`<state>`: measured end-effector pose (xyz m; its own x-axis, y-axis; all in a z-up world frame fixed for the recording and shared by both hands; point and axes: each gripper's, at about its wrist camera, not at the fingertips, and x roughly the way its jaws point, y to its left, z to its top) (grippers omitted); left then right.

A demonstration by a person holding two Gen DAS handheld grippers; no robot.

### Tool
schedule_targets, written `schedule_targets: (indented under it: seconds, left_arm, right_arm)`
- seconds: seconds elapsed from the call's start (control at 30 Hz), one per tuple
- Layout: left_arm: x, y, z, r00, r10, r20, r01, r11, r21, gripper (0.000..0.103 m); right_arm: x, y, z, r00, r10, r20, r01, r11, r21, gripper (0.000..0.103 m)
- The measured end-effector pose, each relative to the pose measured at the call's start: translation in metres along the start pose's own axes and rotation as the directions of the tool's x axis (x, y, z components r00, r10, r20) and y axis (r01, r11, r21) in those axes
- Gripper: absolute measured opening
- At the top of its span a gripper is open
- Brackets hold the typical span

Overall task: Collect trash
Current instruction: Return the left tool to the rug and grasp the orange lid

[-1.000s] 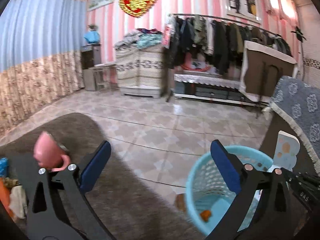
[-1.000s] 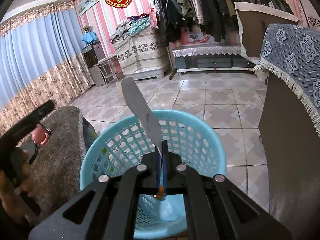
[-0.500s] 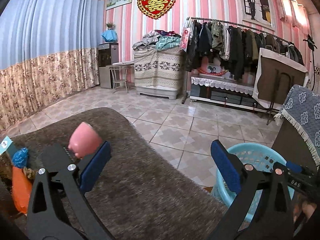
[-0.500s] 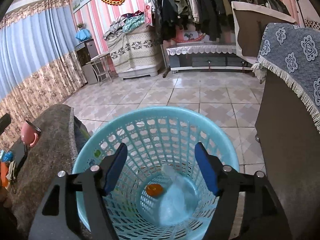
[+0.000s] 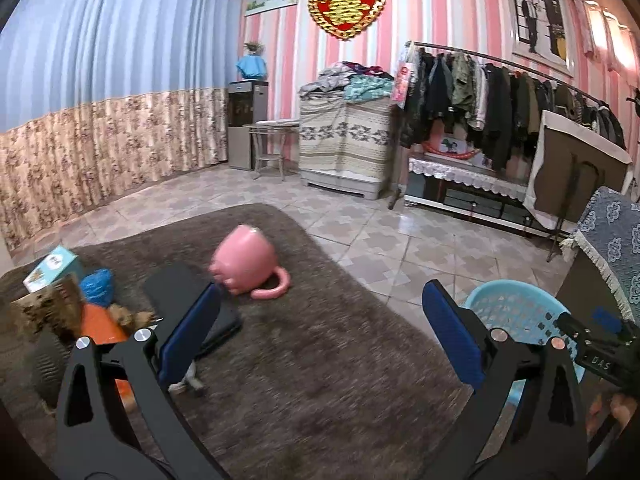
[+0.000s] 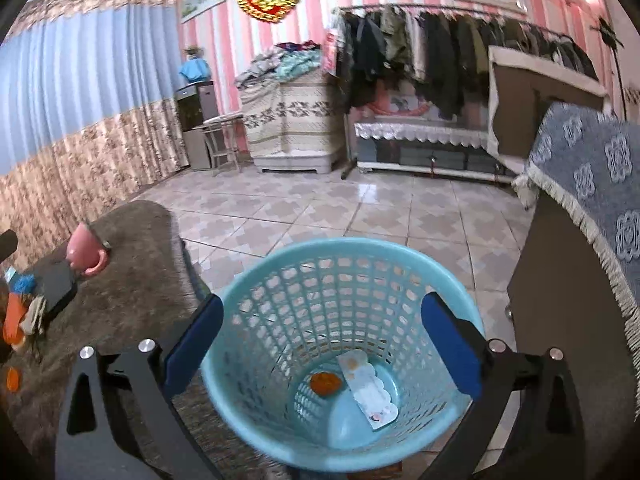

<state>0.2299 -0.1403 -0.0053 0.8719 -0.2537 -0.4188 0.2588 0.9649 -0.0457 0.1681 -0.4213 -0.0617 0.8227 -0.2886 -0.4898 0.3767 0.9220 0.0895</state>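
Note:
A light blue mesh basket stands on the floor right under my right gripper. That gripper's jaws are opening, with nothing between them. A flat white wrapper and an orange scrap lie at the basket's bottom. My left gripper is open and empty over the brown-covered table. On the table's left end lies a trash pile: a blue crumpled wrapper, an orange piece and a small box. The basket shows past my left gripper's right finger.
A pink mug lies on its side beside a flat black device on the table. A dark cabinet under a blue patterned cloth stands right of the basket. Tiled floor runs back to a clothes rack.
My right gripper was shut on the flat wrapper; it has opened and the wrapper now lies in the basket. My left gripper swung left from the basket over the table.

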Motion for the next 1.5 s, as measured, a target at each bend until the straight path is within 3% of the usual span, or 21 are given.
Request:
schedule_targets:
  seconds: [0.5,0.7,0.93,1.0,1.1,1.23,1.5]
  left_arm:
    - [-0.066,0.104,-0.038,0.989,0.149,-0.009,-0.149,0.985,-0.087,0.097]
    - [-0.084,0.144,-0.061,0.969,0.244,-0.025,-0.245,0.964,-0.098,0.097]
    - [-0.092,0.185,-0.086,0.953,0.292,-0.076,-0.300,0.944,-0.140,0.097]
    - [-0.091,0.192,-0.093,0.949,0.299,-0.100,-0.311,0.939,-0.144,0.097]
    - [-0.084,0.203,-0.107,0.955,0.240,-0.175,-0.270,0.946,-0.179,0.097]
    - [-0.073,0.205,-0.119,0.942,0.243,-0.230,-0.287,0.940,-0.182,0.097]
    - [-0.040,0.173,-0.122,0.933,0.206,-0.296,-0.234,0.970,-0.062,0.093]
  right_arm:
    - [-0.053,0.100,-0.011,0.985,0.170,0.026,-0.164,0.974,-0.157,0.098]
    - [-0.059,0.134,-0.024,0.977,0.215,0.008,-0.208,0.953,-0.219,0.098]
    - [-0.055,0.153,-0.040,0.970,0.241,-0.031,-0.241,0.935,-0.262,0.098]
    - [-0.053,0.157,-0.043,0.969,0.245,-0.040,-0.246,0.932,-0.267,0.098]
    - [-0.046,0.164,-0.049,0.972,0.227,-0.063,-0.236,0.930,-0.282,0.098]
    - [-0.037,0.172,-0.055,0.976,0.199,-0.090,-0.217,0.929,-0.299,0.098]
    - [-0.017,0.175,-0.065,0.964,0.212,-0.159,-0.248,0.931,-0.266,0.098]
